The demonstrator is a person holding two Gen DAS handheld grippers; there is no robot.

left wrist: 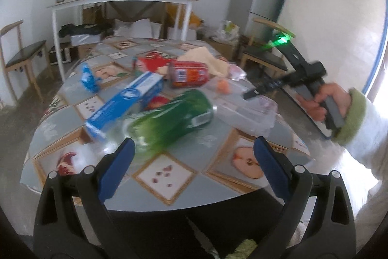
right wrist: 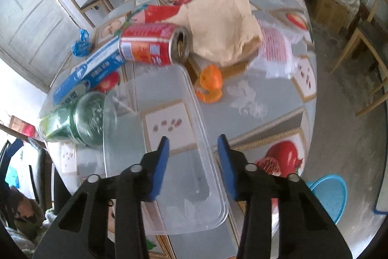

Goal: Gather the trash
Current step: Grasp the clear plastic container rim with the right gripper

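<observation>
Collection looks barely started: the trash is still spread over the desk, and no bin or bag shows in either view.

On the desk:
- green bottle on its side, near edge
- blue box just left of it
- red can on its side, farther back
- blue wrapper at far left
- beige cloth behind the can
- orange peel beside the clear plastic container
- crumpled clear film to the right

Right claw: partly open, pointing steeply down. It straddles the right rim of the clear plastic container, one finger inside, one outside. There's a visible gap on both sides and the pads aren't pressing, so no grip yet. The container sits flat at the near-right part of the desk, against the bottle's base. In the left wrist view, the person's hand is squeezing the handle.

Left claw: wide open, holds nothing, hovers near the desk edge just short of the green bottle.

My read: the container is the first pick and everything else is left. The thin, slippery rim may flex or slide out on closing.
</observation>
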